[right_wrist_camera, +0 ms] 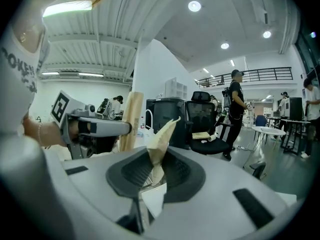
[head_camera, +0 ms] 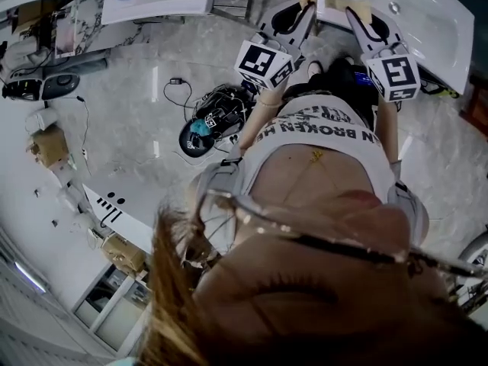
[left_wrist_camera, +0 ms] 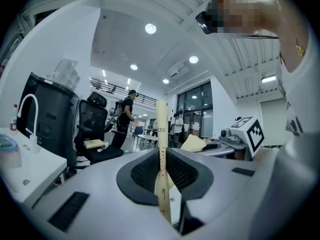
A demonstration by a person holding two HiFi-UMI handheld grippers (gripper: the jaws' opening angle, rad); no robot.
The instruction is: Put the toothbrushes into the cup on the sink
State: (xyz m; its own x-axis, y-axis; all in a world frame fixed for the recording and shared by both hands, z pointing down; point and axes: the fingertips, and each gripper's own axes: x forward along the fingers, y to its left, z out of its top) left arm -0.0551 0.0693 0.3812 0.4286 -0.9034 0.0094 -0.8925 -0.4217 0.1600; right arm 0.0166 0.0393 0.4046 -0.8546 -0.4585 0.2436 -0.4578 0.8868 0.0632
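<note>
My left gripper is shut on a long flat tan paper packet that stands upright between its pads; what is inside is hidden. My right gripper is shut on a crumpled piece of tan paper. In the head view both grippers, left and right, are held up side by side at the near edge of a white sink. A clear cup-like container stands on the white counter beside a curved faucet. No bare toothbrush shows.
Black office chairs and people fill the room beyond. On the marble floor lie a helmet-like black object and cables. Cardboard boxes sit at the left. The person's torso is just below the grippers.
</note>
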